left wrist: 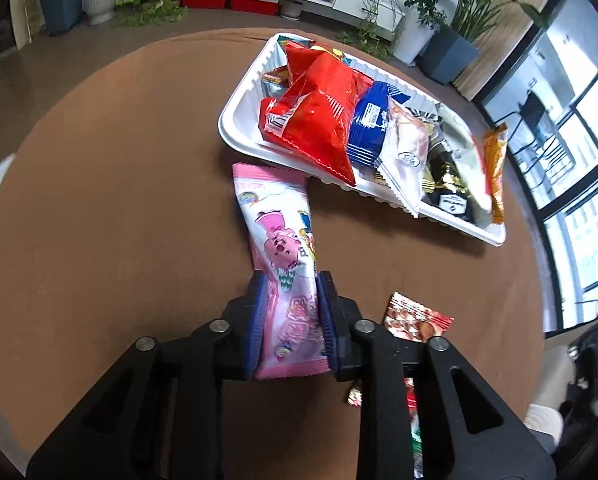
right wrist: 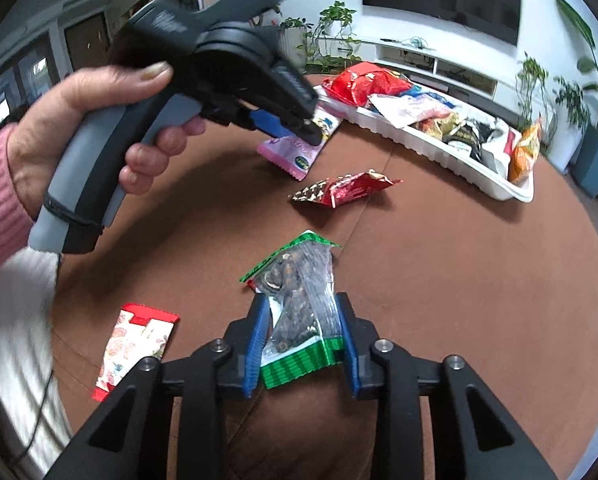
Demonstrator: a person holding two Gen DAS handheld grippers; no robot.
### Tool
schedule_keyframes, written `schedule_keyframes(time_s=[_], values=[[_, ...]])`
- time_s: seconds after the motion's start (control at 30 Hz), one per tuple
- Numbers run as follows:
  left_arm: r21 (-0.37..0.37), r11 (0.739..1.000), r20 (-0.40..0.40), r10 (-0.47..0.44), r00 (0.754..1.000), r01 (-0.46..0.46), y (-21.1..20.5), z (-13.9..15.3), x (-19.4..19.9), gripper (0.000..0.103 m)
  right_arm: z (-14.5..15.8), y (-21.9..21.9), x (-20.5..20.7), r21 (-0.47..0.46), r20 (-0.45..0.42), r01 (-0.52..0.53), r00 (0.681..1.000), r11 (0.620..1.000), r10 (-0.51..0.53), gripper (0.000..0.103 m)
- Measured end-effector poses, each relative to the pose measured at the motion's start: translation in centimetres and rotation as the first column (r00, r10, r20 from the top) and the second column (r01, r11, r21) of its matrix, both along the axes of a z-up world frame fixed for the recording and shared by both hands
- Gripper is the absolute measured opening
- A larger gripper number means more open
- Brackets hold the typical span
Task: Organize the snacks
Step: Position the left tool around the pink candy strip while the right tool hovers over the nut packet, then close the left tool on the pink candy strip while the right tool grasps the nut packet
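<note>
I take the white tray (left wrist: 235, 120) as my landmark. My left hand-held gripper (left wrist: 291, 320) is pinching the pink snack packet (left wrist: 277, 240), whose far end lies just beside the tray's near rim on the brown counter (left wrist: 119, 200). My right hand-held gripper (right wrist: 301, 344) has its blue pads against both sides of the green-edged clear packet (right wrist: 299, 304) of dark pieces, well short of the tray; I read that as a grip, though how firm it is I cannot tell.

Two more packets lie loose on the counter: a red crumpled packet (right wrist: 345, 190) between my right grip and the tray, and a red-and-white flat packet (right wrist: 133, 344) far from the tray, to the left of the green one.

The step in hand, as I judge it, is picking up (both hands loaded at once). Next I should lift each packet clear and carry it over the tray's rim. The tray is already heaped, the red bag (left wrist: 319, 116) overhanging, so I need a free gap.
</note>
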State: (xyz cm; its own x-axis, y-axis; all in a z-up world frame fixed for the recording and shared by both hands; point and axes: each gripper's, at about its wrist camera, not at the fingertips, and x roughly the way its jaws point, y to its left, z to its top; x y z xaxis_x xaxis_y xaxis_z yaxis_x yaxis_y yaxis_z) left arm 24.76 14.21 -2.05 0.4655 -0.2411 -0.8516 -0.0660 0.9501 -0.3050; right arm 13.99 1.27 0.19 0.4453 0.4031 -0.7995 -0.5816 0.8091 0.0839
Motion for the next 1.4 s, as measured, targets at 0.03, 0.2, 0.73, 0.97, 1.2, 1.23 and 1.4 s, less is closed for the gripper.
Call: schedule_keyframes(time_s=[0.03,0.2,0.73,0.97,1.2,1.23,1.4], values=[[-0.016,1.0,-0.001,0.001,1.0,-0.001,0.2,0.0,-0.1,0.02,0.0,-0.3,0.2,0.026,-0.016,0.008,1.0,1.0,-0.008,0.034],[-0.036,0.999,0.008,-0.016,1.0,0.016,0.6,0.4,-1.0,0.013,0.1,-1.8,1.0,0.133,-0.08,0.048,0.996,0.99,-0.038,0.033],[-0.009,0.999,0.05,-0.03,0.998,0.031,1.0,2.2,-4.5,0.003,0.2,-2.6,1.6,0.235,-0.135,0.091,0.989,0.968,-0.06,0.039],[0.034,0.999,0.04,-0.024,0.999,0.022,0.4,2.1,-3.8,0.008,0.2,-1.1,0.9,0.127,-0.057,0.035,0.998,0.991,-0.028,0.043],[0.049,0.999,0.014,0.0,1.0,0.0,0.2,1.4,-2.8,0.016,0.3,0.6,-0.5,0.0,0.028,-0.05,0.998,0.999,0.05,0.05],[0.048,0.999,0.009,0.001,1.0,-0.001,0.2,1.2,-2.7,0.017,0.3,0.8,-0.7,-0.014,0.038,-0.06,0.997,0.998,0.06,0.052],[0.071,0.997,0.002,0.01,1.0,-0.01,0.0,0.4,-2.2,0.025,0.3,2.3,-1.5,-0.119,0.094,-0.123,0.986,0.985,0.135,0.054]])
